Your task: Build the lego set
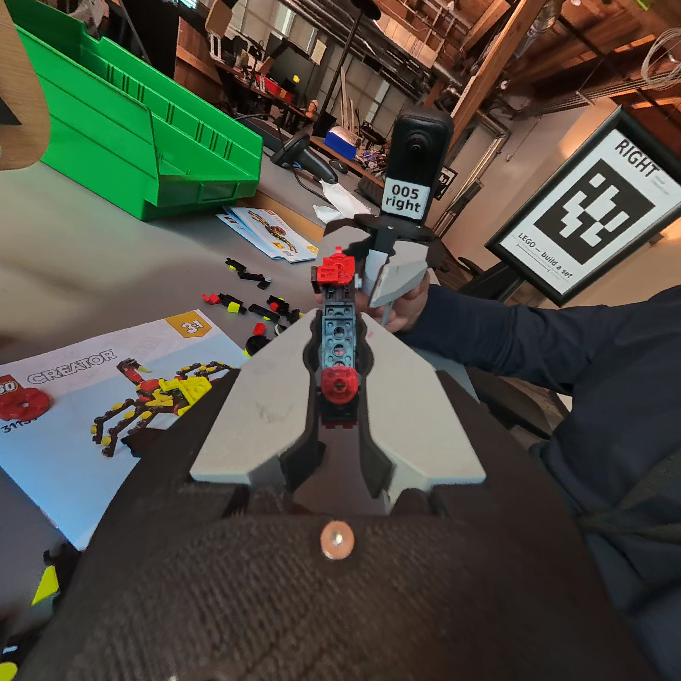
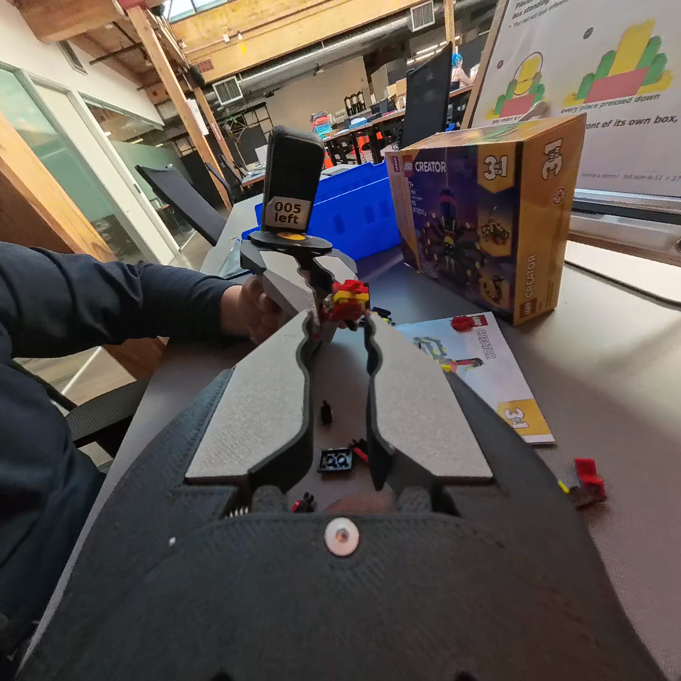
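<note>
In the left wrist view, a green plastic bin (image 1: 147, 132) sits at the far left of the grey surface (image 1: 110, 258). Nearer lies a pale blue instruction booklet (image 1: 92, 398) showing a scorpion, with a second booklet (image 1: 269, 232) farther off. Between the two booklets, loose black, red and yellow bricks (image 1: 254, 306) are scattered. At centre the left gripper (image 1: 337, 324) is clamped on the partly built model (image 1: 337, 331), a long grey and black piece with red parts at its near and far ends, held up off the surface. Just right of the model's far red end hangs the right gripper (image 1: 383, 280), held by a hand in a dark sleeve (image 1: 516, 339). A framed sign (image 1: 597, 206) stands at the far right.

In the right wrist view, the left gripper (image 2: 324, 309) holds the red and yellow end of the model (image 2: 346, 300) at centre. The right gripper (image 2: 337, 324) has its fingers apart, their tips close to the model; I cannot tell whether they touch it. Beneath them lie a black plate (image 2: 335, 460) and small black pieces. To the right are a booklet (image 2: 479, 372), the set's box (image 2: 490, 221) and a red brick (image 2: 589, 479).
</note>
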Demonstrator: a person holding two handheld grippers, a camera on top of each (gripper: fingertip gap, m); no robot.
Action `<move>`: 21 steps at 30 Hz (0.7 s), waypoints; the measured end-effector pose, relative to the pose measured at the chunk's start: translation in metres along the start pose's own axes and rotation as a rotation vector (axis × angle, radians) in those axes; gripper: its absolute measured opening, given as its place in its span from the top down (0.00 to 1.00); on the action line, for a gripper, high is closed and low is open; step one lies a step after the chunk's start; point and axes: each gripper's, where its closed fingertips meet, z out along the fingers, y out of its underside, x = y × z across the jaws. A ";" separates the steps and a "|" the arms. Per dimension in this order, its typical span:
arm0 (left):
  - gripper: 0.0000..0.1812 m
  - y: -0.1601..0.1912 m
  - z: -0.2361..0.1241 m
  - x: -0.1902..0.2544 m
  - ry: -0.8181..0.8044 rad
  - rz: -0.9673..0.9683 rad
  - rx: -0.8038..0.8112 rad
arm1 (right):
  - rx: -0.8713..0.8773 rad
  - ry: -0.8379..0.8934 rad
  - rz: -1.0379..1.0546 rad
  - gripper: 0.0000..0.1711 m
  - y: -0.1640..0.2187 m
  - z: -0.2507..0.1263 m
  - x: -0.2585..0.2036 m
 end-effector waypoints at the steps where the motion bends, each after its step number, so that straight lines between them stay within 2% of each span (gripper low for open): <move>1: 0.92 0.000 0.000 -0.001 -0.003 -0.002 -0.001 | -0.001 0.008 0.005 0.87 0.001 0.001 0.001; 4: 0.92 0.002 0.002 0.000 -0.008 0.010 -0.018 | 0.016 0.001 0.021 0.91 -0.001 0.000 0.002; 10: 0.92 0.005 0.004 -0.001 -0.013 0.006 -0.037 | 0.022 0.001 0.039 0.89 -0.002 0.000 0.004; 12: 0.92 0.006 0.005 -0.002 -0.027 0.008 -0.049 | 0.019 -0.001 0.028 0.85 -0.002 0.001 0.003; 14: 0.92 0.008 0.006 -0.002 -0.033 0.019 -0.064 | 0.020 0.014 0.022 0.88 -0.002 0.001 0.004; 18: 0.92 0.012 0.009 -0.002 -0.056 0.053 -0.090 | 0.021 0.006 0.012 0.88 -0.002 0.002 0.002; 20: 0.92 0.015 0.010 0.001 -0.045 0.061 -0.107 | 0.017 0.006 0.017 0.84 -0.001 0.002 0.003; 21: 0.92 0.015 0.011 0.000 -0.049 0.063 -0.111 | 0.013 -0.008 0.017 0.87 -0.001 0.002 0.001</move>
